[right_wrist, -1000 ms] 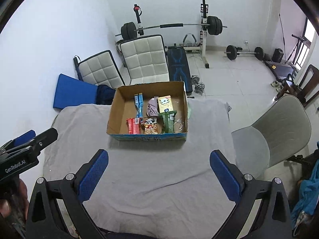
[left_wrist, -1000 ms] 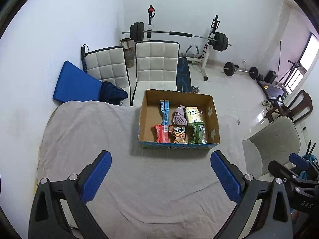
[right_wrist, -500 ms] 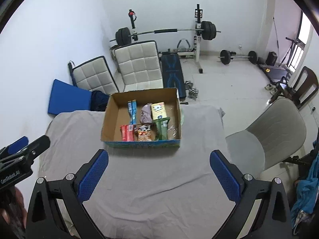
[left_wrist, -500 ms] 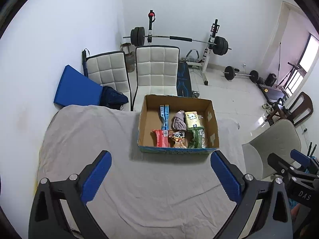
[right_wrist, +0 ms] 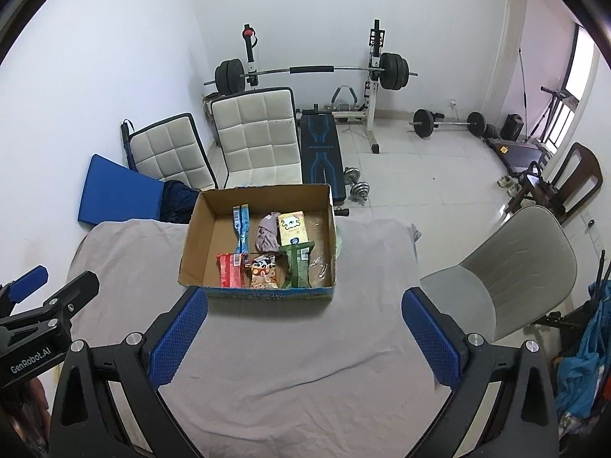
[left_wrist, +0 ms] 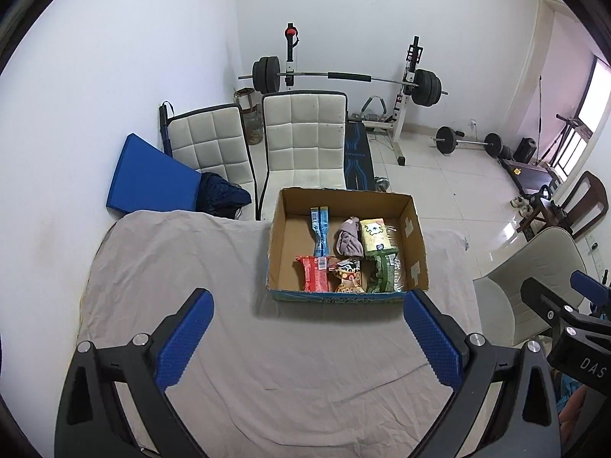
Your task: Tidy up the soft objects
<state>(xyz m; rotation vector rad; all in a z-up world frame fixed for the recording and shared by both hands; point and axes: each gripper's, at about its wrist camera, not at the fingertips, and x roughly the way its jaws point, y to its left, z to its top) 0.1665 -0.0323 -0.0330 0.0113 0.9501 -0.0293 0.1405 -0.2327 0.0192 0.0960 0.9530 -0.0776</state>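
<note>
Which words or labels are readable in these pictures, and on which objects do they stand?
"GenRobot.AI": on the left gripper, seen from the right wrist.
"DAS": on the right gripper, seen from the left wrist; the rest is cut off.
Snack packets in the cardboard box and the weight bench: print too small to read.
</note>
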